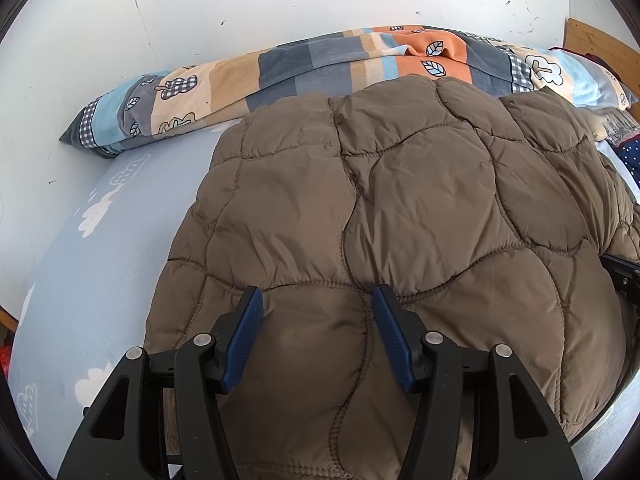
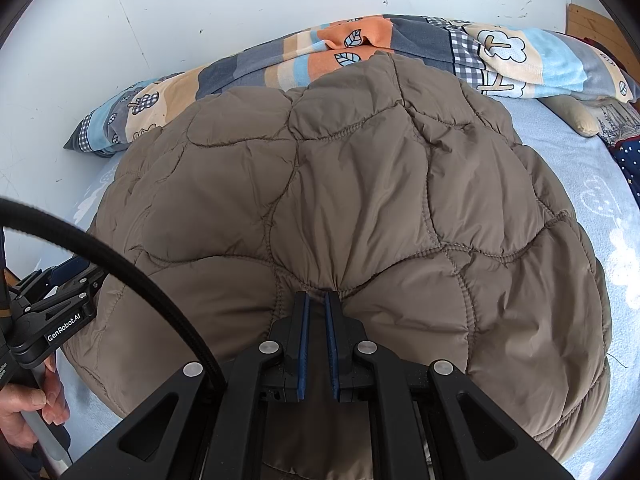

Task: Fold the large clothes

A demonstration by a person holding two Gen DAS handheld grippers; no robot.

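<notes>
Quilted brown jacket lies spread on the bed, and we hold both tongs tilted down onto the jacket's near hem. Our left tongs stand about half open, the blue pads resting on the fabric without pinching it. Our right tongs are clamped on a gathered fold of the jacket. Beyond the jacket's far edge, a patterned blanket lies against the wall; bare sheet lies open to the jacket's left and right. The jacket's shell is puffy, with curved stitched panels and radiating creases at the pinch.
</notes>
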